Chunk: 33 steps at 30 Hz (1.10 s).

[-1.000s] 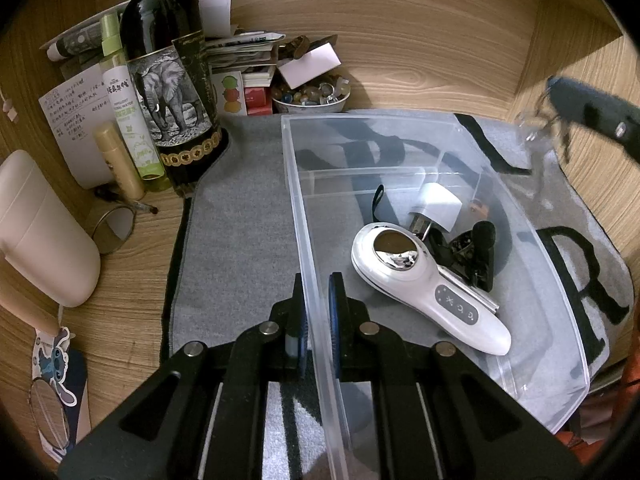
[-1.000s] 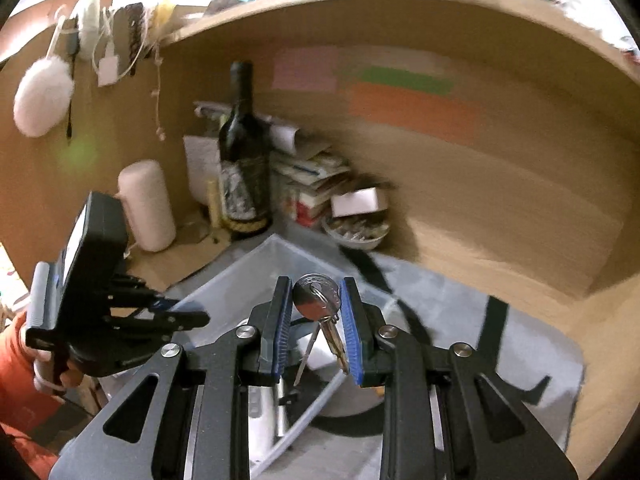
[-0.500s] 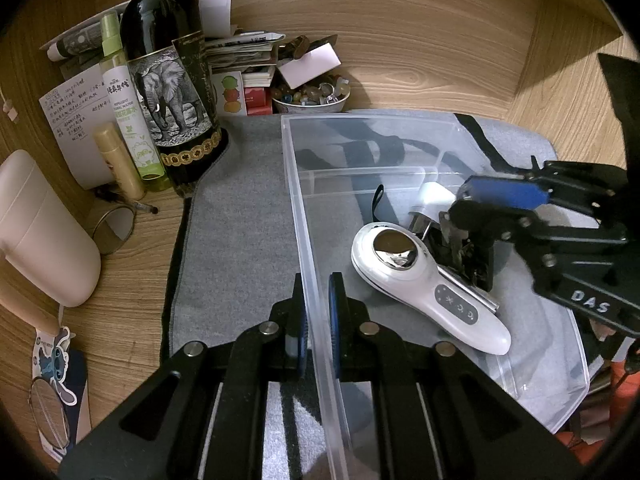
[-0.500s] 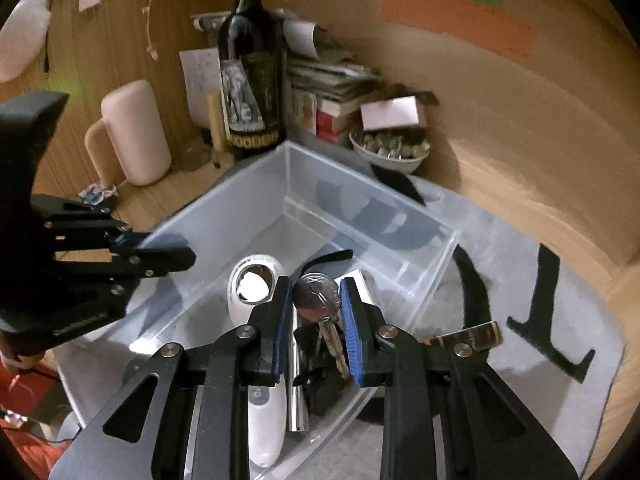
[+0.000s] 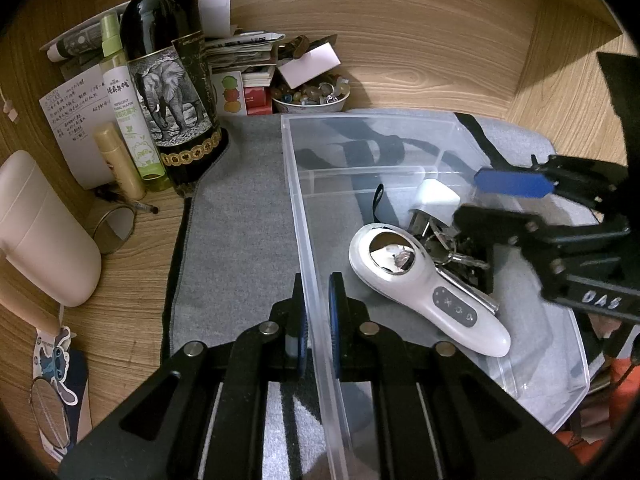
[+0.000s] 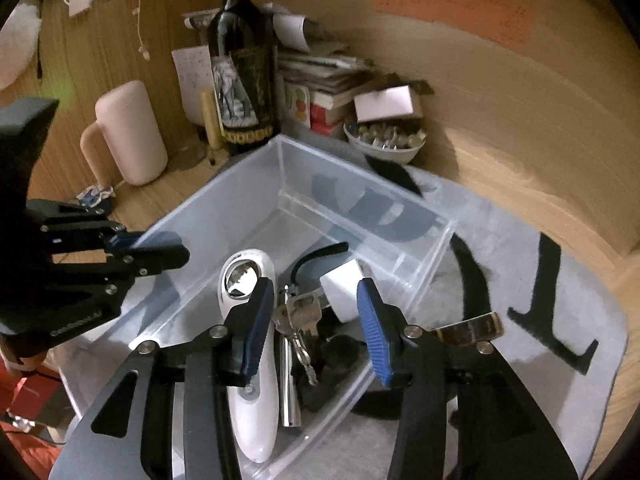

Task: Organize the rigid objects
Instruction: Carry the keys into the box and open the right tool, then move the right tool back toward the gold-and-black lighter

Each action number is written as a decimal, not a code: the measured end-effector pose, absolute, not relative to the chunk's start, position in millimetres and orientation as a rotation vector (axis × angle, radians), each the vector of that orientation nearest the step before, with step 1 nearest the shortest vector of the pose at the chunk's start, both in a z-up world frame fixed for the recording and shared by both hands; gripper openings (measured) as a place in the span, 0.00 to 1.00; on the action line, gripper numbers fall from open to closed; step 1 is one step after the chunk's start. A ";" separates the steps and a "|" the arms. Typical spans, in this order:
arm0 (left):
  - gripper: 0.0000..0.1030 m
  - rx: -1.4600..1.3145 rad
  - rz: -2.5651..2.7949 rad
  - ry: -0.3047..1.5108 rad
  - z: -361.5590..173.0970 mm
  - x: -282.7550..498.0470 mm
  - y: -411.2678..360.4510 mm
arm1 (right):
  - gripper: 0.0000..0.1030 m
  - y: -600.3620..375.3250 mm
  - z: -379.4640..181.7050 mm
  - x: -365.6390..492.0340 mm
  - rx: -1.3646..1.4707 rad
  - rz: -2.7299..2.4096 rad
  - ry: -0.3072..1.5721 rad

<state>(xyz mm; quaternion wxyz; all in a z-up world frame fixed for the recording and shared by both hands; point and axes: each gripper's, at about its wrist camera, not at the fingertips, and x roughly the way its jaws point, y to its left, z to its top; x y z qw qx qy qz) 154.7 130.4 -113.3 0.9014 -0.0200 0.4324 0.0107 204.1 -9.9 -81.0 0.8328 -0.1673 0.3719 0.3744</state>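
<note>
Clear plastic storage bin (image 5: 312,264) wall pinched by left gripper (image 5: 318,312), right gripper (image 6: 316,320) just spread apart, bunch of silver keys (image 6: 298,316) released among bin contents

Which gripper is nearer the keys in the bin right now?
Right. The right gripper hangs directly over the keys, jaws open around them. The left gripper is clamped on the clear bin wall, off to the side.

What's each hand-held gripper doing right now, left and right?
Left hand-held gripper: shut on the clear bin wall.
Right hand-held gripper: open, jaws just opening; keys lie loose in the bin below.
</note>
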 end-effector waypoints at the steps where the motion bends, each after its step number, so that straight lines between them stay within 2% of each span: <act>1: 0.08 -0.041 0.022 0.894 -113.4 154.7 130.3 | 0.39 -12.1 -77.9 203.8 -0.350 0.788 0.779; 5: 0.08 -0.042 0.022 0.894 -113.1 154.6 130.2 | 0.43 -26.5 -62.4 205.2 -0.329 0.749 0.731; 13: 0.08 -0.040 0.022 0.894 -112.9 154.4 130.0 | 0.43 -65.6 -41.4 227.2 -0.252 0.609 0.685; 25: 0.08 -0.040 0.022 0.895 -112.9 154.5 130.1 | 0.43 -76.5 -109.1 282.7 -0.227 0.500 0.893; 27: 0.08 -0.040 0.021 0.895 -112.9 154.4 130.0 | 0.46 -73.9 -120.3 291.3 -0.218 0.503 0.939; 29: 0.08 -0.039 0.022 0.894 -113.0 154.2 129.9 | 0.57 -74.3 -128.1 297.2 -0.207 0.489 0.966; 33: 0.08 -0.040 0.019 0.894 -113.1 153.5 130.4 | 0.60 -73.3 -137.8 302.5 -0.211 0.461 0.970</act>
